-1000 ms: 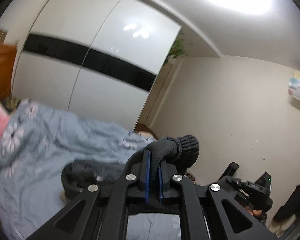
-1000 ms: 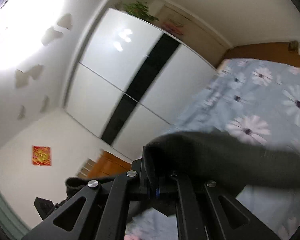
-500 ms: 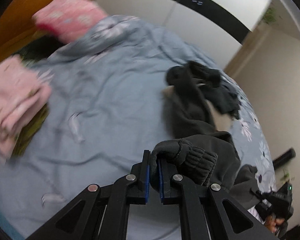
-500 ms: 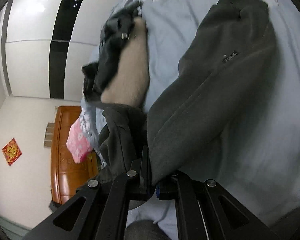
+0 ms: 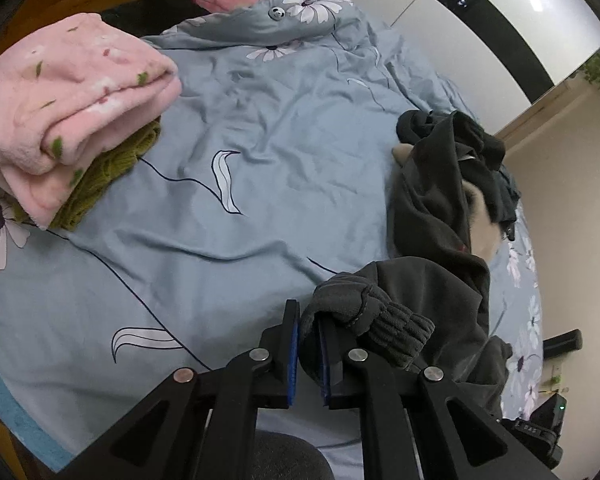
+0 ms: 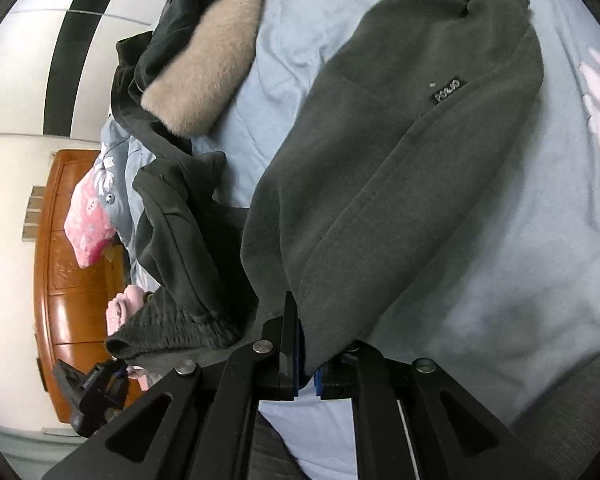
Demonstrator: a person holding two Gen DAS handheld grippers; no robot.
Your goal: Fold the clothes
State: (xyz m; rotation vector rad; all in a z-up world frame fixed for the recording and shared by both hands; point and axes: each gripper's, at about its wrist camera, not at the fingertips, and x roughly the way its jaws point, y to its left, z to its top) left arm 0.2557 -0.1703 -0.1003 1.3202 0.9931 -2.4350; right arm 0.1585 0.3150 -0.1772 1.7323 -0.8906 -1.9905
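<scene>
**foldfan:** So where was everything at this point? The dark grey fleece jacket (image 6: pixel 400 168) was lying stretched out on the bed (image 5: pixel 260 184), collar end away from the person, with the blue floral duvet under it. The right hand-held gripper (image 6: pixel 306 360) had the hem edge of the body pinched between its pads. The left hand-held gripper (image 5: pixel 308 352) was on the sleeve just behind the ribbed cuff (image 5: pixel 396 336), but its jaws were starting to come apart, fleece between them.

**umi_tinkerer:** That's the bit I'd have worried about. If the left let go while the sleeve was bunched like that, I'd guess the cuff would flop back in a lump rather than lie flat, and any fold made over it would come out lumpy.

**foldfan:** Agreed. The sleeve side looked crumpled too, a heap of folds between the two grippers instead of a flat panel.

**umi_tinkerer:** The other risk was that pile of dark clothes with the beige fur trim (image 6: pixel 204 64), sitting just beside the jacket's shoulder. Swing a sleeve across carelessly and it could snag or land on that heap.

**foldfan:** And thick fleece is springy, so I reckon it wouldn't hold a crease without being pressed. The folded pink blanket (image 5: pixel 72 100) was well clear, at least.
</scene>
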